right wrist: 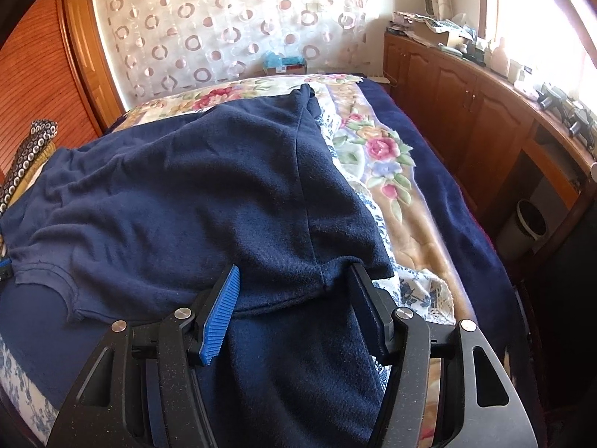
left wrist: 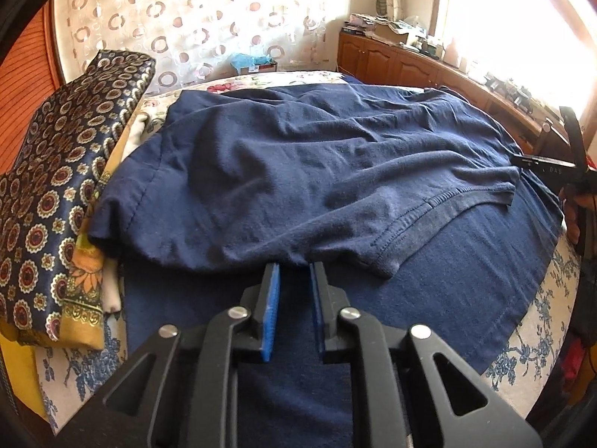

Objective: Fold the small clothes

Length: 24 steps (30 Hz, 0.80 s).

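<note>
A navy blue T-shirt (left wrist: 298,171) lies spread and wrinkled on the bed, its upper layer folded over so the ribbed neckband (left wrist: 440,212) faces me. My left gripper (left wrist: 294,265) sits at the near folded edge with its jaws a narrow gap apart; a bit of fabric edge reaches the tips. In the right wrist view the same shirt (right wrist: 194,194) fills the middle. My right gripper (right wrist: 294,276) is open wide, its blue-padded fingers (right wrist: 220,310) straddling the shirt's side seam near the sleeve.
A folded patterned navy-and-gold cloth stack (left wrist: 63,201) lies at the left on the floral bedspread (right wrist: 384,164). A wooden cabinet (right wrist: 466,112) with clutter runs along the right under a bright window. A white bin (right wrist: 530,224) stands by the bed.
</note>
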{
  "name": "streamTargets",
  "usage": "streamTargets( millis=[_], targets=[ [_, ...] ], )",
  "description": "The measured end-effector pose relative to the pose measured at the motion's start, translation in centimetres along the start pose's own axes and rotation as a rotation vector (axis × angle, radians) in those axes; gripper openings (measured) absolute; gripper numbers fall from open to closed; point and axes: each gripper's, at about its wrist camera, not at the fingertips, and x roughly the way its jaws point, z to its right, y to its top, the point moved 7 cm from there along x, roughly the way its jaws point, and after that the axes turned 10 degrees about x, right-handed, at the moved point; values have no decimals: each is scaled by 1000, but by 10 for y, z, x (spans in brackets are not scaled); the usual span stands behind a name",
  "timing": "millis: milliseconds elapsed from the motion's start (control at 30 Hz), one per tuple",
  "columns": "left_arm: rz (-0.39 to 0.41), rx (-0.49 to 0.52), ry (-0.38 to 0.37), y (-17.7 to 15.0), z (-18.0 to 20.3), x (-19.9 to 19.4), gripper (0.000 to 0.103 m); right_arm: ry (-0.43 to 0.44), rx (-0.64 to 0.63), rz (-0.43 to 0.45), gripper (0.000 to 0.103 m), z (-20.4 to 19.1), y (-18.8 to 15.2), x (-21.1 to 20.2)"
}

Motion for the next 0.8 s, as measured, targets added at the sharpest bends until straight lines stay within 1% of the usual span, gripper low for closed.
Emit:
streamTargets(
  millis=[33,100,167,267,367,400,567,700,733,767,800],
  targets=[
    [0,13,-10,1,3,1,28,-1,-1,0,61,0,0,0],
    [-4,41,-18,1,9,1,35,-1,-1,0,61,0,1,0],
    [-6,56,-4,1,11,2,35,-4,-3,2,61,1,1,0],
    [-4,40,-18,2,10,2,37,-1,-1,0,61,1,1,1],
    [-7,48,-13,2,13,2,40,-5,-5,1,61,2,2,1],
    [-6,33,-12,3,13,2,40,-4,-4,1,61,1,1,1],
    [-12,3,37,5,15,5,43,-5,-5,1,61,2,2,1],
    [-26,-19,44,4,14,4,43,-6,-6,1,61,2,1,1],
    [-38,-36,41,3,13,2,43,-6,-6,1,61,2,1,1],
    [-42,-56,20,2,12,0,43,-6,-6,1,61,2,2,1],
    [-30,-77,-21,2,12,-4,43,-5,-5,1,61,2,1,1]
  ],
)
